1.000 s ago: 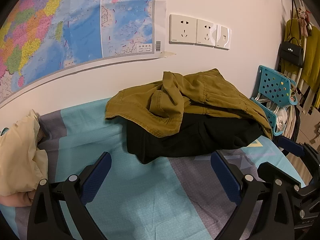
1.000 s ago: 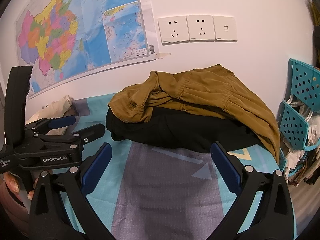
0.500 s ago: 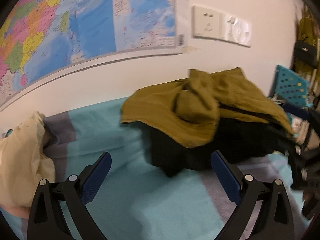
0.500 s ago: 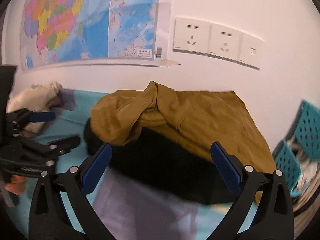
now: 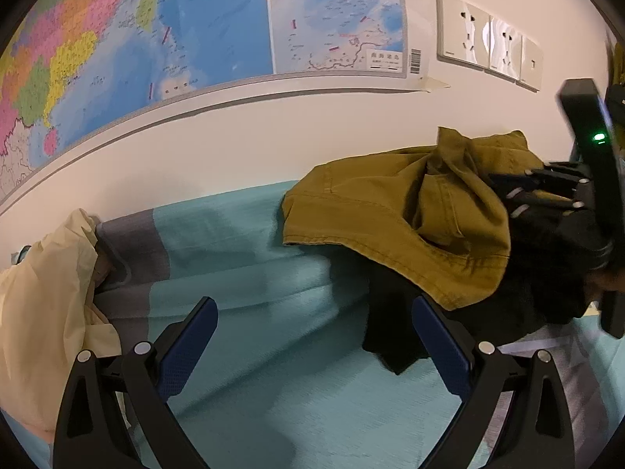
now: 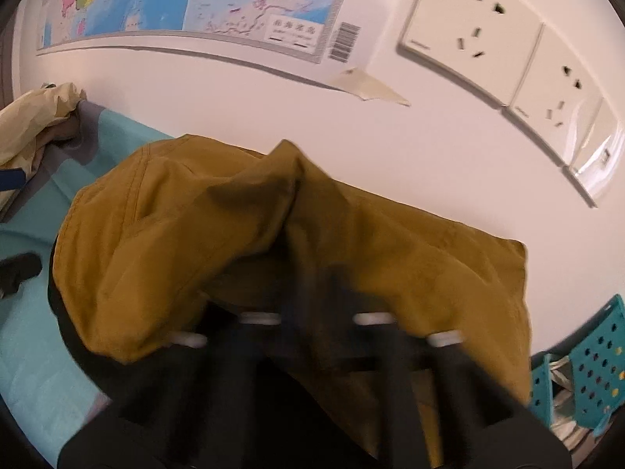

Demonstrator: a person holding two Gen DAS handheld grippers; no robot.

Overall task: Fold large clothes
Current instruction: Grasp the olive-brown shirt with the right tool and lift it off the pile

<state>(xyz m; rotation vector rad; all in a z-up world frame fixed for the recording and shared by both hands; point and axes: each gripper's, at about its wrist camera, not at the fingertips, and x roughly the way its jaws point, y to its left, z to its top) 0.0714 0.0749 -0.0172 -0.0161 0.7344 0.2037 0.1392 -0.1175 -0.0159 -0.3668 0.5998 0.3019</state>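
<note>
A mustard garment [image 5: 390, 211] [image 6: 234, 234] lies crumpled on top of a black garment [image 5: 410, 312] [image 6: 74, 336] on the bed, against the wall. My right gripper [image 6: 312, 285] is pushed into the pile. Its jaws are closing, blurred, drawn together on the mustard fabric's lower edge. In the left wrist view the right gripper [image 5: 508, 195] reaches into the pile from the right. My left gripper [image 5: 312, 305] stands open over the teal sheet [image 5: 254, 371], left of the pile, with nothing between its fingers.
A cream garment [image 5: 43, 305] [image 6: 35, 125] lies bunched at the left end of the bed. A map [image 5: 156, 39] and wall sockets [image 6: 472, 27] are on the wall behind. A teal perforated basket [image 6: 593, 371] stands right of the bed.
My right gripper has moved in to the pile, rolled, and its wide-open jaws have come together on the mustard fabric. My left gripper has drifted left, so the pile now sits at its right.
</note>
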